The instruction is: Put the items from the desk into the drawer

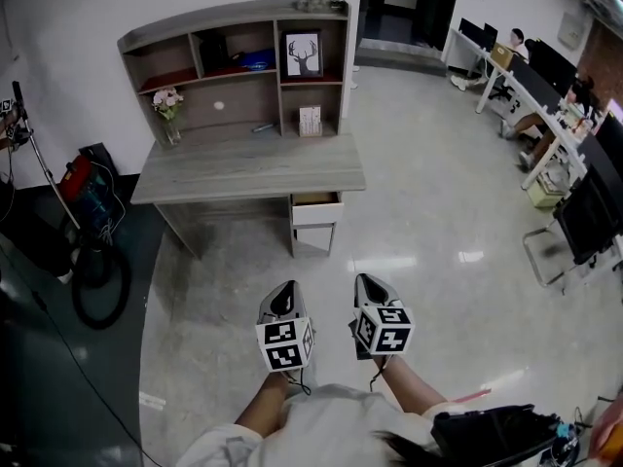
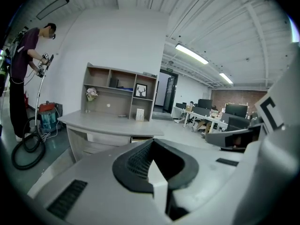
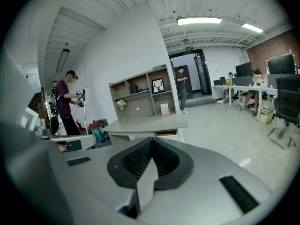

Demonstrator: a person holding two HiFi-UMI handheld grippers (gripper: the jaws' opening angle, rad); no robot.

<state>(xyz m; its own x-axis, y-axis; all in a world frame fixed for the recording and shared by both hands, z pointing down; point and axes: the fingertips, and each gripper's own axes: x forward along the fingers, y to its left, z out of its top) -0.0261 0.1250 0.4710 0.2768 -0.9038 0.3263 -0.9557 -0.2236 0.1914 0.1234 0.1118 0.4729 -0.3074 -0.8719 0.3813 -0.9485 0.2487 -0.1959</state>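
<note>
Desk (image 1: 243, 168): well ahead, far from my tongs.
Drawer (image 1: 316, 202): under its right end, partly open; inside hidden.
Framed picture (image 1: 303, 54): upper right cubby; probably stiff, fragile; I'd pinch the frame edge.
Flower vase (image 1: 168, 115): hutch's left; likely slippery; I'd take the neck.
Card (image 1: 310, 121): lower right cubby; likely light.
Left tongs (image 1: 285, 292), right tongs (image 1: 370, 285): both closed, empty.
Blue shelf item (image 1: 255, 61): too small to name.

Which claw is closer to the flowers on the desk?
Left. The left claw hangs over the floor, well short of the desk, with the flowers ahead and to its left. The right claw is beside it, further right, so farther from them.
</note>
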